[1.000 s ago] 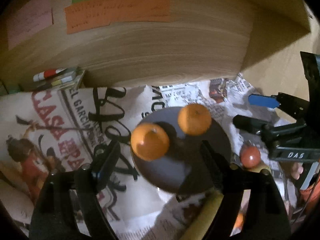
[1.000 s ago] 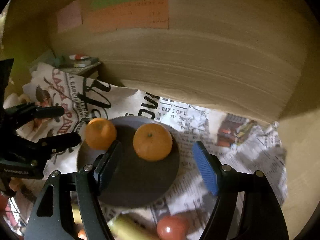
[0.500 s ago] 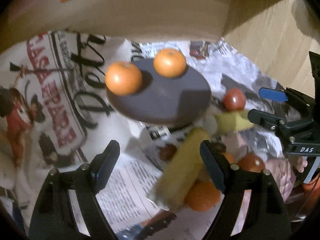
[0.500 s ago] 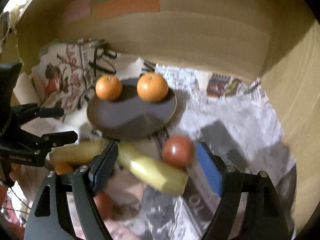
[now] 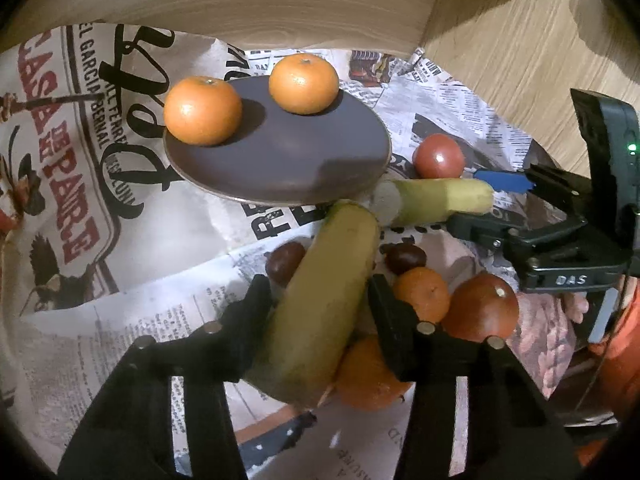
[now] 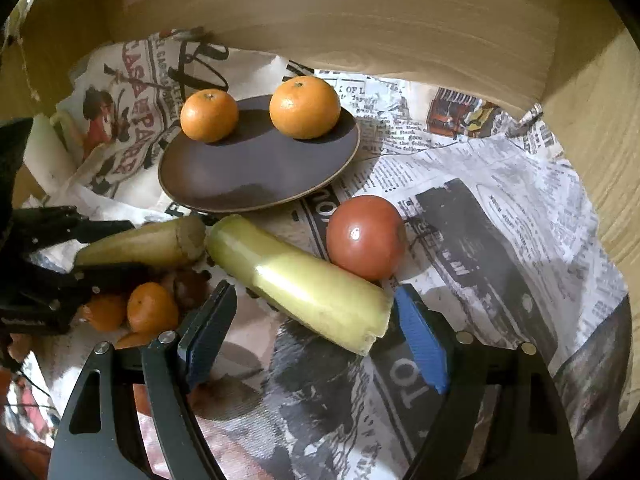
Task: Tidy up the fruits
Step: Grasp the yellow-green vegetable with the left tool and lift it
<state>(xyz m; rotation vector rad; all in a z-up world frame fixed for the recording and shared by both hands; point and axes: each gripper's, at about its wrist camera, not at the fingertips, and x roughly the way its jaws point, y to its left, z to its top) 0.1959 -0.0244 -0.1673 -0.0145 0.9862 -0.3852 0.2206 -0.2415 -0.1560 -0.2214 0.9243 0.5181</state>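
A dark plate (image 5: pixel 288 160) (image 6: pixel 240 176) holds two oranges (image 5: pixel 202 110) (image 5: pixel 303 83) at its far rim. Two banana halves lie in front of it. My left gripper (image 5: pixel 320 292) has its jaws around one half (image 5: pixel 320 300), with the fingers touching or nearly touching its sides. My right gripper (image 6: pixel 316 320) is open around the end of the paler half (image 6: pixel 296 280). A red tomato (image 6: pixel 366 236) lies beside that half. Small oranges (image 5: pixel 422 294), a second tomato (image 5: pixel 482 308) and dark chestnut-like fruits (image 5: pixel 285 261) sit in a pile near my left gripper.
Crumpled newspaper (image 6: pixel 500 220) covers the surface. A wooden wall (image 6: pixel 380 20) stands behind the plate, and a wooden side panel (image 6: pixel 600 128) closes the right. The two grippers are close together; the right one shows in the left wrist view (image 5: pixel 560 232).
Both grippers pulled back from the plate and dropped toward the fruit pile. The left jaws have narrowed around a banana half; the right jaws now frame the other half.
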